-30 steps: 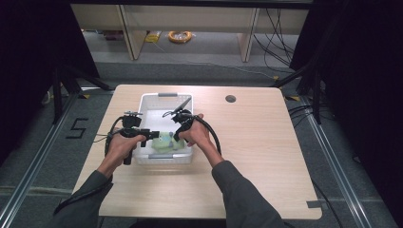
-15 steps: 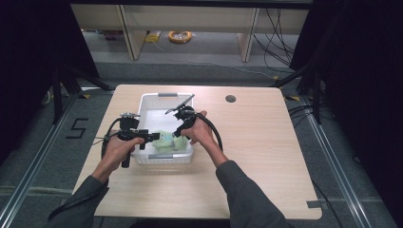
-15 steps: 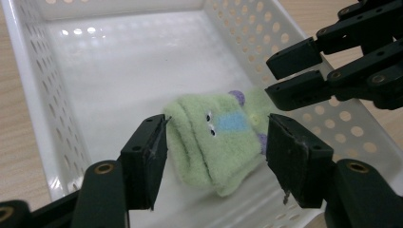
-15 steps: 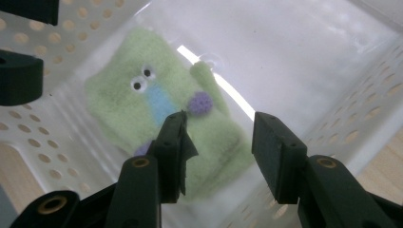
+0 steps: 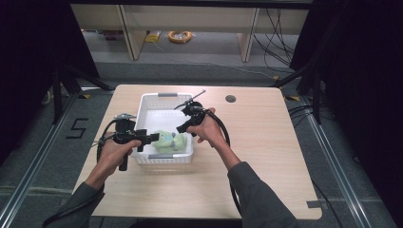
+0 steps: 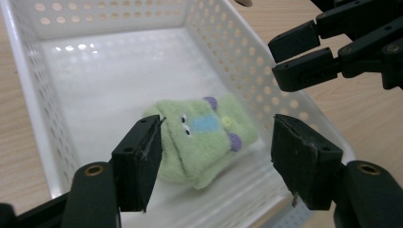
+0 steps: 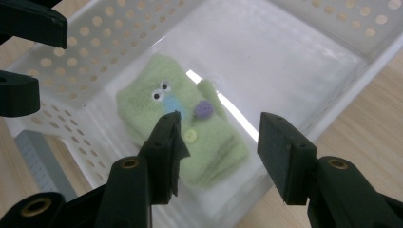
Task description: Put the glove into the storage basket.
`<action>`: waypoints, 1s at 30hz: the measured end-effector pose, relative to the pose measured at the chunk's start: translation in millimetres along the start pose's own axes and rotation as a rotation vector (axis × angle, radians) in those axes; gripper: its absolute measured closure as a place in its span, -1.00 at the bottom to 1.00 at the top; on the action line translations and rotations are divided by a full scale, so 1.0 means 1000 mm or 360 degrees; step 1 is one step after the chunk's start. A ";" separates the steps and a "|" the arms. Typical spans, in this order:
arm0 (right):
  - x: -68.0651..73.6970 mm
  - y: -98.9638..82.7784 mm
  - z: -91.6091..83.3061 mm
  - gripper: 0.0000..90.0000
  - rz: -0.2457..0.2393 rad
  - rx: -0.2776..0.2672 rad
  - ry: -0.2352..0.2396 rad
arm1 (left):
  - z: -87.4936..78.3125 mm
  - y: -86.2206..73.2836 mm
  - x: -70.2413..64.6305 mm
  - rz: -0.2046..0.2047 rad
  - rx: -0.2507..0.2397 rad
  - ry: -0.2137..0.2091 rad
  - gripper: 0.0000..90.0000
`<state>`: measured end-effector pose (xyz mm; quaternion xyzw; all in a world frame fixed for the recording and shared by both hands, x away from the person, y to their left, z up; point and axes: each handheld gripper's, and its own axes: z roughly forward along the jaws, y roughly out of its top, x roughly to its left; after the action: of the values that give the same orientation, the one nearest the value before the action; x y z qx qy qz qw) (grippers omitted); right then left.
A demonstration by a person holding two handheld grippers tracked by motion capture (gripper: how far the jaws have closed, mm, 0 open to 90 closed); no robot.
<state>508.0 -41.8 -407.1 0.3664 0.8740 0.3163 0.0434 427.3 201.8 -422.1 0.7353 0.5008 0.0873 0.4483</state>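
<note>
Light wood table with a white perforated basket sitting on it, grey floor and shelving behind. So inside the basket, toward its near end, lay a folded green plush sock with googly eyes, a blue patch and purple dots. Left gripper hung over the basket's left rim, fingers spread wide with nothing between them, sock just beyond. Right gripper hovered over the right side, fingers also wide apart and empty, pointing down at the sock.
</note>
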 end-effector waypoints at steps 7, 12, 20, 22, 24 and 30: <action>0.002 -0.014 -0.023 0.02 0.0005 -0.0031 0.0022 | -0.002 -0.011 -0.015 0.0036 -0.0019 -0.0068 -0.30; 0.006 -0.029 -0.037 -0.08 -0.0030 -0.0094 0.0040 | -0.008 -0.018 -0.030 0.0078 -0.0074 -0.0100 -0.32; 0.013 -0.050 -0.061 -0.17 -0.0067 -0.0188 0.0043 | -0.013 -0.033 -0.056 0.0187 -0.0109 -0.0150 -0.38; 0.014 -0.054 -0.066 -0.18 -0.0119 -0.0214 0.0072 | -0.015 -0.036 -0.060 0.0197 -0.0119 -0.0172 -0.39; 0.017 -0.061 -0.072 -0.19 -0.0126 -0.0257 0.0076 | -0.018 -0.042 -0.065 0.0212 -0.0121 -0.0168 -0.42; 0.021 -0.075 -0.079 -0.21 -0.0152 -0.0306 0.0041 | -0.019 -0.053 -0.068 0.0195 -0.0128 -0.0207 -0.45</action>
<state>422.5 -109.2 -385.0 0.3143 0.8566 0.4009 0.0822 348.7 162.5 -428.2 0.7500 0.4208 0.0866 0.5029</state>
